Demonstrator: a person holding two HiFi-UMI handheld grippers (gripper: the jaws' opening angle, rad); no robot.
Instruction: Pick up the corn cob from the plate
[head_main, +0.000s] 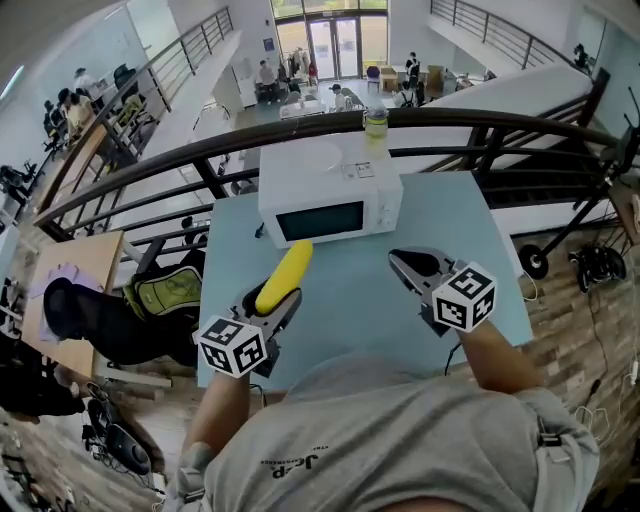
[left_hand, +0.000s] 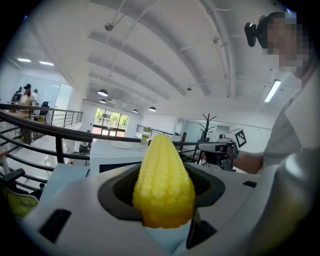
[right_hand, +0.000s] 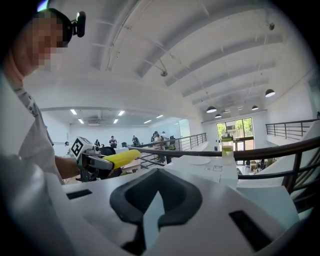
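Note:
A yellow corn cob (head_main: 285, 272) sticks forward and up out of my left gripper (head_main: 283, 302), which is shut on its thick end above the pale blue table (head_main: 350, 300). In the left gripper view the corn cob (left_hand: 162, 182) fills the space between the jaws, tip pointing away. My right gripper (head_main: 405, 262) hovers over the table to the right, shut, with nothing in it; its jaws (right_hand: 156, 197) meet at the tip. The right gripper view also shows the corn cob (right_hand: 122, 158) from the side. A white plate (head_main: 318, 160) lies on top of the microwave.
A white microwave (head_main: 330, 200) stands at the table's far side with a bottle of yellowish liquid (head_main: 376, 122) on it. A dark railing (head_main: 200, 155) runs behind the table. A green bag (head_main: 165, 292) and other gear lie on the floor to the left.

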